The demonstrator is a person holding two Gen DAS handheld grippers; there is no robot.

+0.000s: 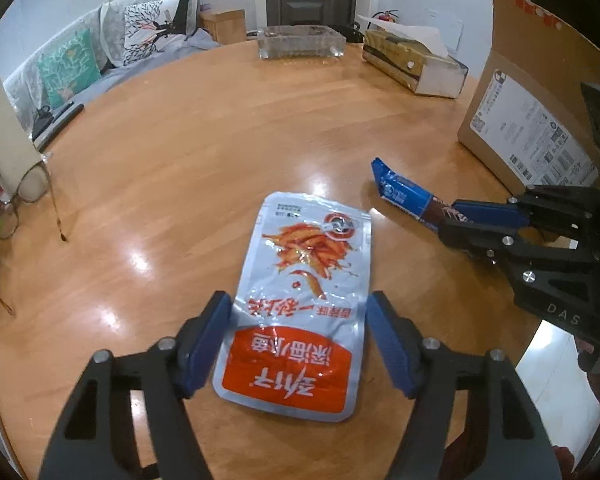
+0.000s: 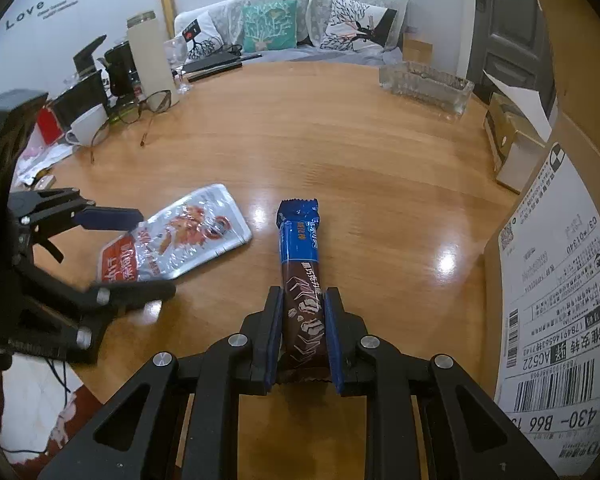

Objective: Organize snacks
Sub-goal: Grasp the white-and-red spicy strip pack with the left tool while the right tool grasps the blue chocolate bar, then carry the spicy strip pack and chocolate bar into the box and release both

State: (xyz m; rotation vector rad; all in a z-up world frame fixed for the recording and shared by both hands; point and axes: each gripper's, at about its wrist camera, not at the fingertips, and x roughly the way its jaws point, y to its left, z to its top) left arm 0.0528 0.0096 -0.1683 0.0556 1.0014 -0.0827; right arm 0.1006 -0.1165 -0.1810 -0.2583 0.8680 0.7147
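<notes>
My left gripper (image 1: 298, 344) is spread, one blue pad on each side of the silver snack pouch (image 1: 300, 300). The pouch lies flat on the round wooden table (image 1: 204, 132), its orange end nearest me, between the pads; a gap shows on the right side, and on the left the pad sits just at the pouch's edge, so I cannot tell whether it touches.

My right gripper (image 2: 302, 336) is pressed together on the brown end of a chocolate bar (image 2: 300, 256). The bar's blue end points away from me, and whether it rests on the wood I cannot tell. The bar is just to the right of the pouch, apart from it.

A cardboard box (image 2: 556, 280) with a shipping label stands at the right, near the bar. Farther back on the table are a glass tray (image 1: 300, 42) and a tissue box (image 1: 412, 60). A pair of glasses (image 2: 140, 110) lies toward the left edge beside a cup (image 2: 88, 124).
</notes>
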